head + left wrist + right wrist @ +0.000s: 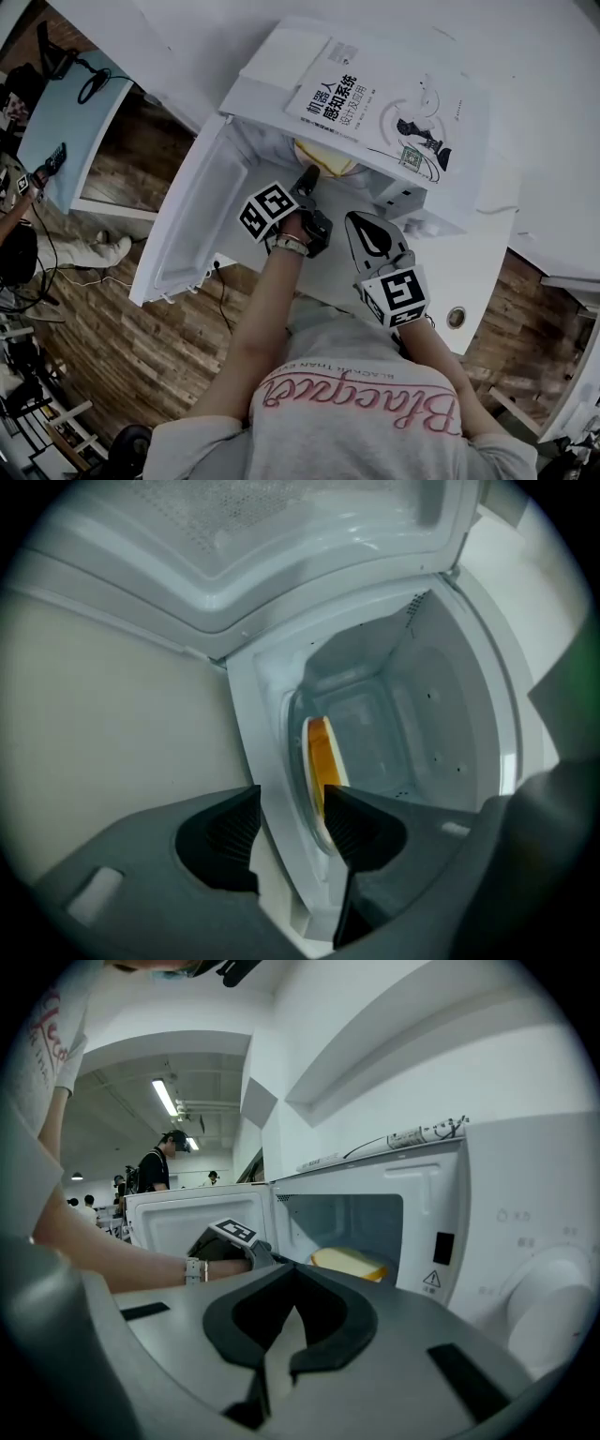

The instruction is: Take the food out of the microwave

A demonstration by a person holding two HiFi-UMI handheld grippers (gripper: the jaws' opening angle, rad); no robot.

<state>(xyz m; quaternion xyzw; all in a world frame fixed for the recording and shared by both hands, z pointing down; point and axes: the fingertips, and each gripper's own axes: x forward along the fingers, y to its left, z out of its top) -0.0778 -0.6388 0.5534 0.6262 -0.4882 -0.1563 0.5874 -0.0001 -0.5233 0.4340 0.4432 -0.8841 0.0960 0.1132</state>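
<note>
Nearest us, right claw [375, 246] hangs in front of the microwave [427, 202], jaws together on nothing, short of the opening. Left claw [307, 176] is at the mouth of the cavity, rolled on its side, jaws apart. Door [187, 216] is swung fully open to the left. Food [322, 757], a yellow-orange slab, sits inside on a pale round dish [296, 752]; nothing grips it yet.

Risks as we judge them:
- In the left gripper view the cavity's front sill [272, 855] lies between the jaws, with the dish rim just beyond. Closing now would pinch the sill, not the dish.
- A one-sided grip on the rim could tilt the dish and let the food slide off; the right claw is not placed to support it.
- We cannot tell whether the dish is a loose plate or the turntable; pulling the turntable would unseat it.
- A book [375, 103] lies on top of the microwave; jolting the housing could shift it.
</note>
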